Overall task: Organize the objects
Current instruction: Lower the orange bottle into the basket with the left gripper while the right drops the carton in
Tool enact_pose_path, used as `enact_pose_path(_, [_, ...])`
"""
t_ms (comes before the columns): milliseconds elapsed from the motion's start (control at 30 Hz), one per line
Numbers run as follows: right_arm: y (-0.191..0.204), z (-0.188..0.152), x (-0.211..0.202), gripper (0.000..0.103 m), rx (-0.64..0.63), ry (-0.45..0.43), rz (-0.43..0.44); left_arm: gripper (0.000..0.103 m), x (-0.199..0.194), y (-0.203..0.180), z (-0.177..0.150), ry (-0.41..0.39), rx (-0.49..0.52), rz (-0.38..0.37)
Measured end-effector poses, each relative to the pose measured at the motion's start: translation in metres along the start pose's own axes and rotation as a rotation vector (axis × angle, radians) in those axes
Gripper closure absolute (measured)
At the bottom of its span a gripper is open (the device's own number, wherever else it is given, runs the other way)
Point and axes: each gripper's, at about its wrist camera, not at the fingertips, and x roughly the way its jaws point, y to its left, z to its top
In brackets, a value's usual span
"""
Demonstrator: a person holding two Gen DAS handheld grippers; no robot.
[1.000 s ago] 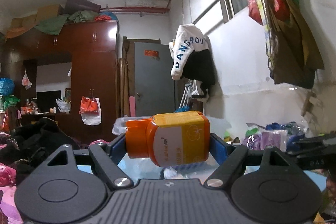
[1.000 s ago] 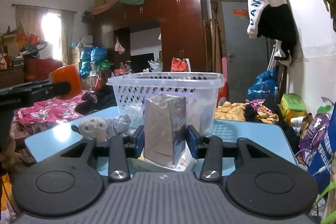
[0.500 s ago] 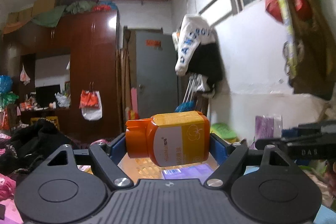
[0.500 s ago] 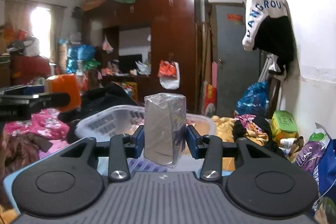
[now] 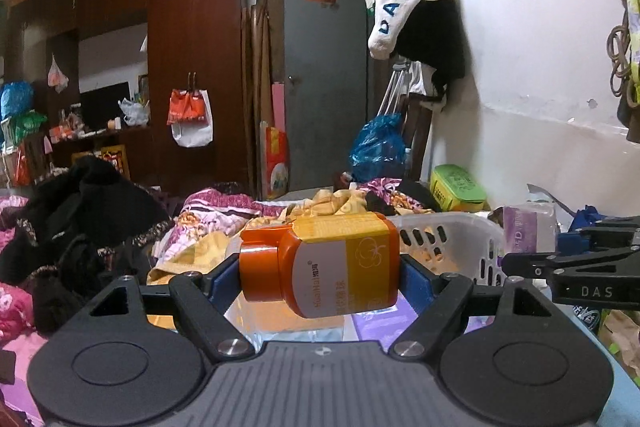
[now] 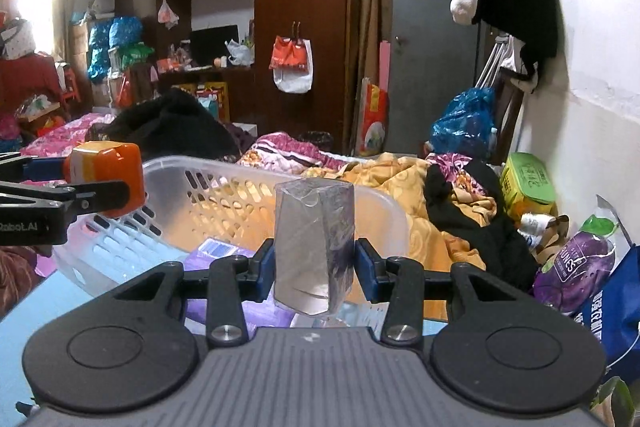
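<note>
My left gripper (image 5: 320, 277) is shut on an orange and yellow bottle (image 5: 324, 265), held sideways with its cap to the left. It also shows in the right wrist view (image 6: 106, 175) at the left. My right gripper (image 6: 315, 263) is shut on a grey plastic-wrapped box (image 6: 314, 251), held upright. Both are raised above a white plastic basket (image 6: 224, 187), whose rim also shows behind the bottle in the left wrist view (image 5: 448, 231). A purple item (image 6: 224, 249) lies inside the basket.
The basket sits on a light blue table (image 6: 64, 299). Behind it is a bed with piled clothes and a yellow blanket (image 6: 400, 179). A purple bag (image 6: 576, 263) and a green box (image 6: 528, 183) lie by the right wall.
Both grippers have risen and tilted down over the basket, which now shows from above. Both grips are unchanged.
</note>
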Motion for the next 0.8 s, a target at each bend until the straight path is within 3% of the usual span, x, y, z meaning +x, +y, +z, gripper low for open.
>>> enact_pose_path(333, [0.000, 0.011, 0.007, 0.057, 0.006, 0.006, -0.035, 0.019, 0.011, 0.003, -0.002, 0.026, -0.020, 0.008])
enact_pose_path(400, [-0.001, 0.013, 0.004, 0.048, 0.027, -0.019, -0.037, 0.017, 0.011, 0.003, -0.001, 0.012, -0.011, 0.012])
enact_pose_path(433, [-0.002, 0.014, 0.002, 0.026, 0.035, -0.025, -0.036, 0.006, 0.011, 0.003, -0.001, 0.012, 0.000, 0.010])
enact_pose_path(467, [-0.001, 0.014, 0.000, 0.008, 0.032, -0.036, -0.039, 0.003, 0.013, 0.002, -0.001, 0.017, 0.005, 0.005])
enact_pose_path(633, [0.002, 0.008, -0.027, 0.002, 0.024, -0.099, -0.051, 0.003, -0.015, 0.004, -0.007, -0.060, 0.015, 0.009])
enact_pose_path(733, [-0.002, -0.021, -0.060, 0.000, 0.075, -0.156, 0.047, 0.003, -0.055, 0.013, -0.030, -0.099, 0.010, 0.004])
enact_pose_path(800, [0.003, -0.049, -0.078, 0.000, 0.090, -0.148, 0.122, 0.003, -0.085, 0.025, -0.059, -0.130, -0.019, -0.027])
